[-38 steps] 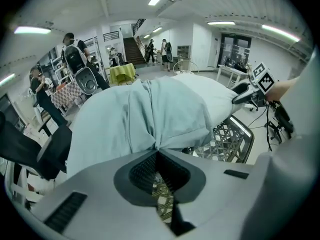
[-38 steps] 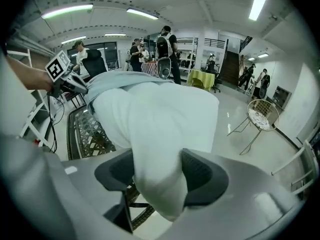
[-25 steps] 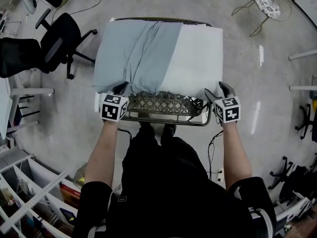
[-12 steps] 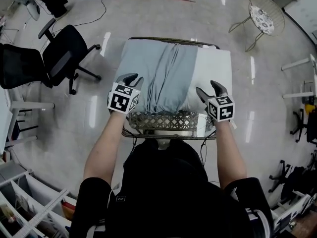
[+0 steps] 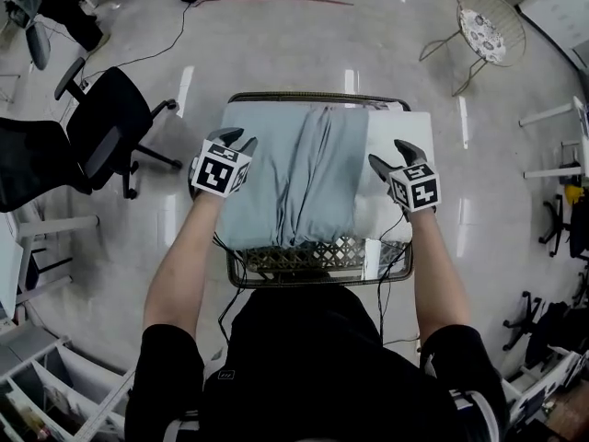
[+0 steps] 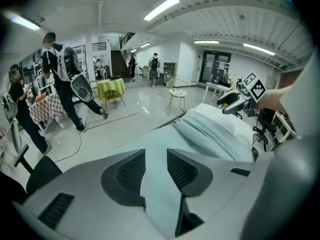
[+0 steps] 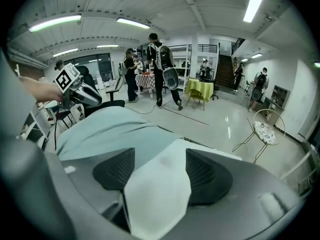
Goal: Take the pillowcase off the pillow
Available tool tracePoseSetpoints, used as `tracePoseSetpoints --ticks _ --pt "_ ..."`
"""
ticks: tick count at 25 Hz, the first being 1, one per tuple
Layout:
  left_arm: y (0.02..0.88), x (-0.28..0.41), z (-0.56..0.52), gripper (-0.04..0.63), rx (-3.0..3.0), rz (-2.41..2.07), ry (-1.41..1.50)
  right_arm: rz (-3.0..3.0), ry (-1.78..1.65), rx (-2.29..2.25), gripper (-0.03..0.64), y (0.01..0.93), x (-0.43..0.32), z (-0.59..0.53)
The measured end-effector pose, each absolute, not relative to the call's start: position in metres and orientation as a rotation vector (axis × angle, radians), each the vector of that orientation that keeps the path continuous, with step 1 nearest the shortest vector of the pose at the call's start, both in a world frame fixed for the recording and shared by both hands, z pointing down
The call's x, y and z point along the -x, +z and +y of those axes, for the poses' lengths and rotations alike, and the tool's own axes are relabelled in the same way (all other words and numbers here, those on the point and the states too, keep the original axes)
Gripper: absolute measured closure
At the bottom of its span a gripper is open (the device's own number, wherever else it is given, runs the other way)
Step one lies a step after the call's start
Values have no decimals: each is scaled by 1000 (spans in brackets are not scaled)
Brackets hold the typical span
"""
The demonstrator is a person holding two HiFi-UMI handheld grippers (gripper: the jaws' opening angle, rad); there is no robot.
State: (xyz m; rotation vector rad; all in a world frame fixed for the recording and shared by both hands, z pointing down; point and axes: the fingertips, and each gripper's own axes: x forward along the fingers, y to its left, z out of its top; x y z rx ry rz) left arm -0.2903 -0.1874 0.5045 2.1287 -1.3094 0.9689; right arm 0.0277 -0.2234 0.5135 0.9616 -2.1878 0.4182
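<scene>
Both side edges of the wire cart (image 5: 313,258), your left gripper (image 5: 235,140) just opening, narrow gap over the pillowcase (image 5: 304,173), right gripper (image 5: 386,153) wide over bare pillow (image 5: 405,127).

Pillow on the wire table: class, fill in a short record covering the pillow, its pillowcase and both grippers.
pillow: white, right part bare, on wire table
pillowcase: pale blue, covers left part, creased
left gripper: jaws have just been opening, pillowcase shows in gap, not pinched
right gripper: jaws apart over bare pillow
</scene>
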Motion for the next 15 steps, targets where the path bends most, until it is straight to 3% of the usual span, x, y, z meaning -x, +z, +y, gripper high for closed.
tracePoseSetpoints --ticks 5,15 --pt "527 288 -246 456 -2099 -1270 986 -2093 317 -719 284 551 -39 -289" --pt "589 205 -324 400 -2244 -833 1186 -1973 331 -93 135 633 -9 -319"
